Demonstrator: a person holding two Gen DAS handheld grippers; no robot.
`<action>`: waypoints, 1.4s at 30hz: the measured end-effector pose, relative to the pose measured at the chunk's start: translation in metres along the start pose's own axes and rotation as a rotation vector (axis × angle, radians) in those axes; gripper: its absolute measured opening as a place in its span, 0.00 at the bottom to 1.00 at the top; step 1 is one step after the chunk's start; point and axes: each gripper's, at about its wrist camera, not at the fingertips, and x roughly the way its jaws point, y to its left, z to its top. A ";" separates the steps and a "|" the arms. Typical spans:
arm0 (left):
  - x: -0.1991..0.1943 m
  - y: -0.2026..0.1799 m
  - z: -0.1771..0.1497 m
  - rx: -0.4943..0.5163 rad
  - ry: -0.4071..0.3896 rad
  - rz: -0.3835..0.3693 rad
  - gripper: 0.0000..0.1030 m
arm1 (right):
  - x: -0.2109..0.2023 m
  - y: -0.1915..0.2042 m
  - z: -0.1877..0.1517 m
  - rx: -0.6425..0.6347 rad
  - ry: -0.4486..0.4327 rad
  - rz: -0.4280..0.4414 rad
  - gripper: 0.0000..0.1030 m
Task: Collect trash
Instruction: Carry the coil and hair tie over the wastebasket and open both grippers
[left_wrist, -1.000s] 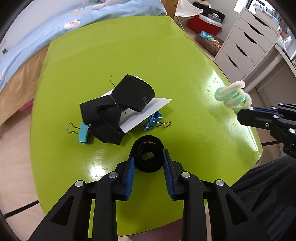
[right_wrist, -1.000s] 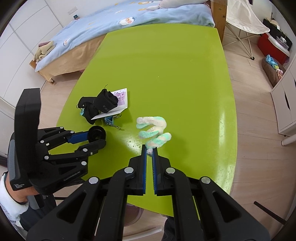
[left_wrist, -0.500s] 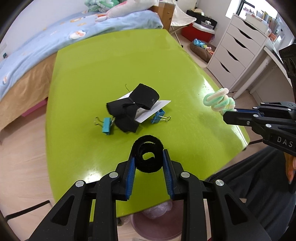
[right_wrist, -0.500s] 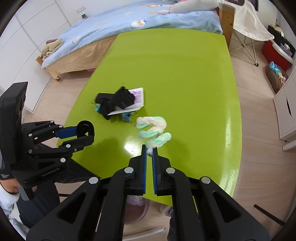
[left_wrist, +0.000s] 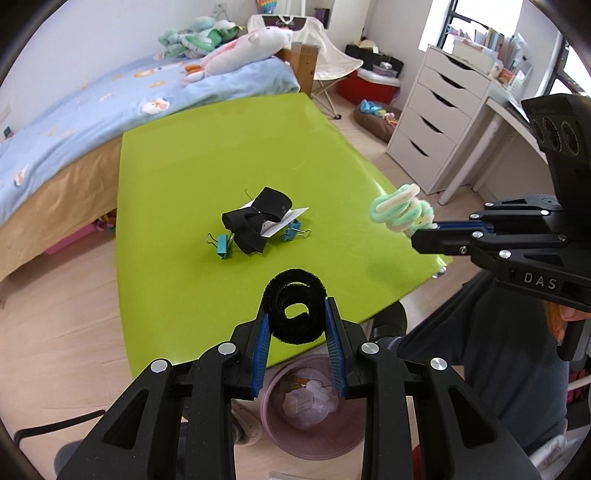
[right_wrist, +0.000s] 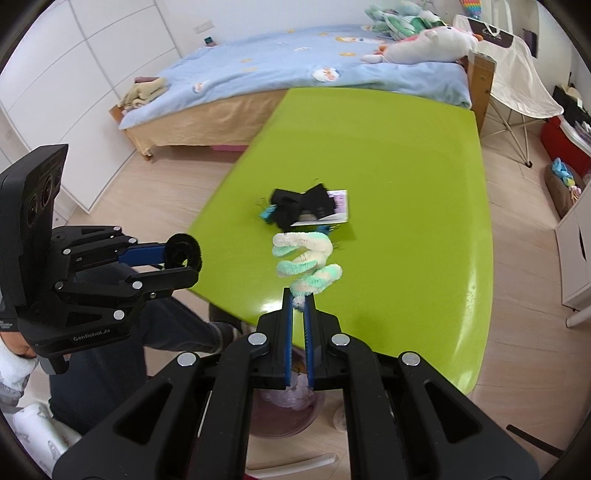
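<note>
My left gripper (left_wrist: 296, 314) is shut on a black rolled fuzzy strip (left_wrist: 295, 312), held in the air over the near edge of the green table (left_wrist: 207, 155). My right gripper (right_wrist: 299, 301) is shut on a coiled green-and-white pipe cleaner (right_wrist: 306, 260), also lifted off the table. A pink trash bin (left_wrist: 310, 406) with crumpled paper stands on the floor below the table's near edge; it shows partly behind the right gripper's fingers (right_wrist: 284, 410). Each gripper shows in the other's view: right (left_wrist: 424, 234), left (right_wrist: 184, 254).
On the table lie black cloth scraps (left_wrist: 255, 221) over a white card (left_wrist: 284, 219), with two blue binder clips (left_wrist: 221, 245) (left_wrist: 293, 234). A bed (left_wrist: 92, 122) stands beyond the table, white drawers (left_wrist: 439, 122) to the right. A person's legs (left_wrist: 480, 350) are beside the bin.
Both grippers have pulled back and up from the table with their items still held. The trash bin under the table's near edge has come into view.
</note>
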 end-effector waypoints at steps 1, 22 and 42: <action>-0.004 0.000 -0.002 0.001 -0.004 -0.003 0.27 | -0.002 0.002 -0.003 -0.002 -0.001 0.004 0.05; -0.041 -0.002 -0.063 -0.056 0.000 -0.056 0.27 | -0.012 0.052 -0.075 -0.040 0.102 0.116 0.05; -0.044 -0.007 -0.072 -0.040 0.021 -0.075 0.27 | -0.007 0.045 -0.080 0.018 0.098 0.121 0.87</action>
